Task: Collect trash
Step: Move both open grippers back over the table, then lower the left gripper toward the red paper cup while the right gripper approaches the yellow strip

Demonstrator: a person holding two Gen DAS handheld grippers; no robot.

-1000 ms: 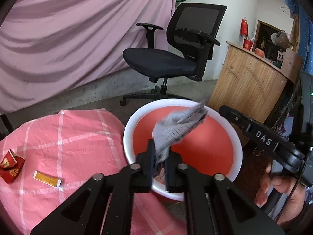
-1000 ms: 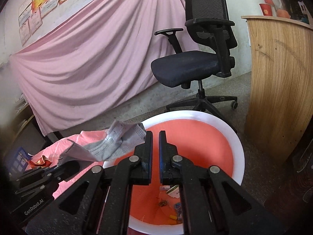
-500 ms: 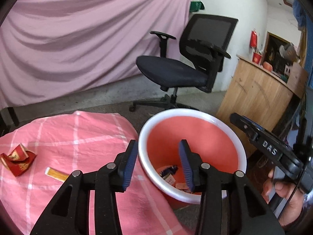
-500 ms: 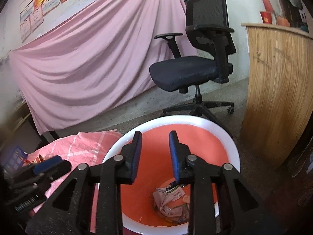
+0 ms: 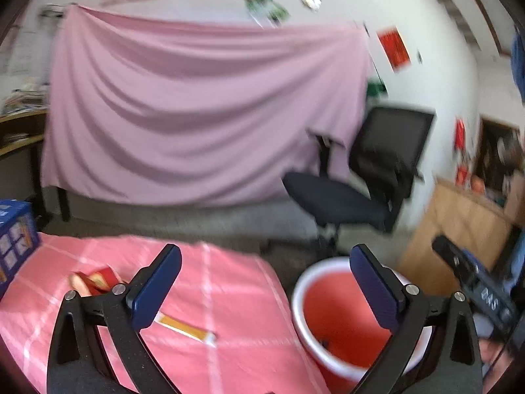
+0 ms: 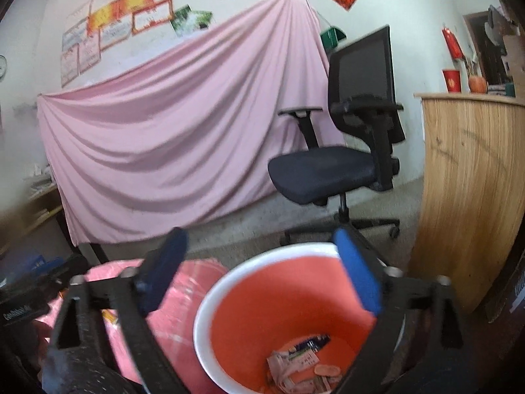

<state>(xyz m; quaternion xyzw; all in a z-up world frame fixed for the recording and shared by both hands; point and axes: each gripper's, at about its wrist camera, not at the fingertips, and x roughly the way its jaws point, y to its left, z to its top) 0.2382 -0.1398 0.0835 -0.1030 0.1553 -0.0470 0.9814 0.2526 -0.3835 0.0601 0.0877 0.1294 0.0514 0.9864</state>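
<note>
My left gripper (image 5: 265, 256) is opening wide with nothing between its blue pads, above the pink checked cloth (image 5: 229, 295). On that cloth lie a red crumpled wrapper (image 5: 98, 277) and a flat orange packet (image 5: 185, 326). The orange bucket with a white rim (image 5: 331, 312) stands to the right of the cloth. My right gripper (image 6: 259, 243) is also opening, empty, over the bucket (image 6: 275, 298), where crumpled paper and wrappers (image 6: 295, 364) lie at the bottom. The other gripper's black body (image 5: 475, 292) shows at the right in the left wrist view.
A black office chair (image 6: 344, 151) stands behind the bucket. A wooden counter (image 6: 472, 180) is at the right. A pink sheet (image 6: 183, 138) hangs over the back wall. A blue box (image 5: 14, 239) sits at the cloth's left edge.
Both grippers went from shut to wide open. The grey paper the left one held dropped into the bucket. The left gripper swung left and tilted up; the right one rose a little.
</note>
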